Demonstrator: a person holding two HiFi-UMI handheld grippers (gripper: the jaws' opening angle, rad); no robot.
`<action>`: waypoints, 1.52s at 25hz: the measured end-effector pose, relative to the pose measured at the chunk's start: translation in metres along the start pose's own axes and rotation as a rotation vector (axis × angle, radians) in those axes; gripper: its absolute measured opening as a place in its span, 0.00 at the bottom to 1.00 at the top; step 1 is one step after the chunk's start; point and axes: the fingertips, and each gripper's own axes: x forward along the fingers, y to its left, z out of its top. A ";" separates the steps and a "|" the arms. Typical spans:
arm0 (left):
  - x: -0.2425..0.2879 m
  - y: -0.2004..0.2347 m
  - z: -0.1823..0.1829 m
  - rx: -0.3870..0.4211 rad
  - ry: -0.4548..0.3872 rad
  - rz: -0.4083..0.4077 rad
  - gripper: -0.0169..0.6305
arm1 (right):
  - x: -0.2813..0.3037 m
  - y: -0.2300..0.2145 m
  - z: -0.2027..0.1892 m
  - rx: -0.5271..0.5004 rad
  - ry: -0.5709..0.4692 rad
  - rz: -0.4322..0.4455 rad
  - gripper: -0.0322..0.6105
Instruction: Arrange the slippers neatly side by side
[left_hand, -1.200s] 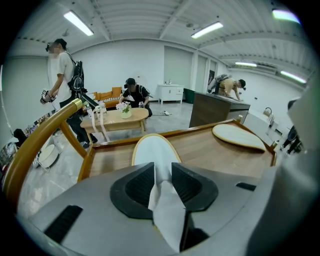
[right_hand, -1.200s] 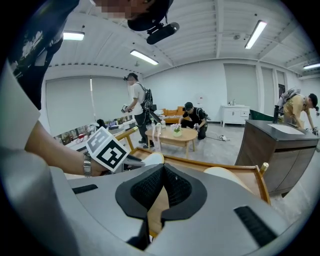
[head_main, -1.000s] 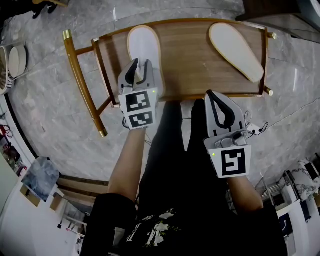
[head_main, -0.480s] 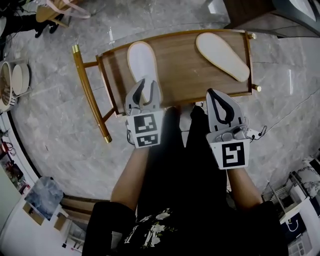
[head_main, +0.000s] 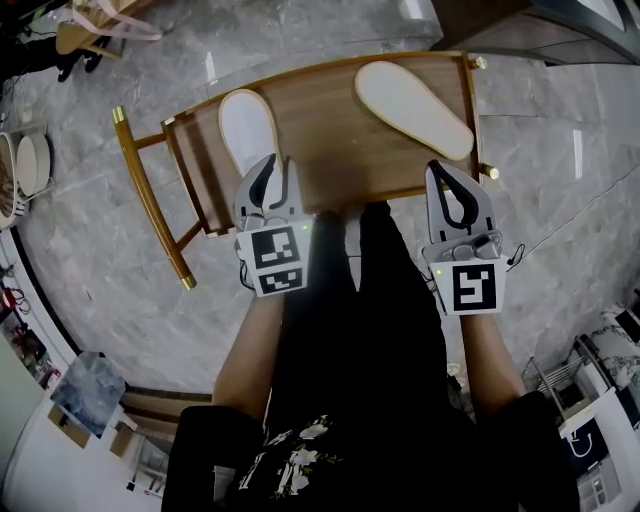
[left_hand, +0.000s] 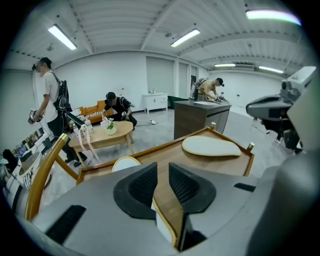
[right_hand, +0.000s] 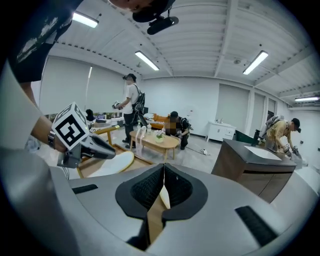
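Left arm: bare forearm reaches forward. The left gripper points forward and down over the near left part of the table.
Left gripper state: jaws a narrow gap apart, having just been closing. Its own view shows only wood and a pale slipper edge through the gap, and nothing is pinched.
Right arm: forearm stretched forward, the right gripper at the table's near right corner, tilted gently down.
Right gripper state: jaws closed tip to tip, with nothing clamped.
Left slipper: lies pale face up along the table's left rim, lengthwise front to back.
Right slipper: pale face up, slanted across the far right part, one end close to the right rim.
Relation: the two slippers are well apart and not parallel.
Hidden: the left slipper's near end sits under the left gripper in the head view. The table's near edge is largely covered by grippers and dark trouser legs. I cannot tell whether soles or tops face up.
Cut off: in the left gripper view only the rounded far end of the left slipper shows above the gripper body, while the right slipper is whole.
Open room: a wide stretch of bare wood between the slippers, and grey marble floor around the table.
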 end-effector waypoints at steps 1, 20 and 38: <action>0.003 -0.002 0.003 0.002 0.002 0.008 0.13 | 0.001 -0.005 -0.003 0.005 -0.003 0.011 0.04; 0.060 -0.129 0.004 0.069 0.075 -0.108 0.04 | 0.027 -0.057 -0.080 -0.042 0.093 0.196 0.37; 0.110 -0.200 0.003 0.056 0.162 -0.249 0.05 | 0.082 -0.086 -0.131 -0.014 0.293 0.385 0.37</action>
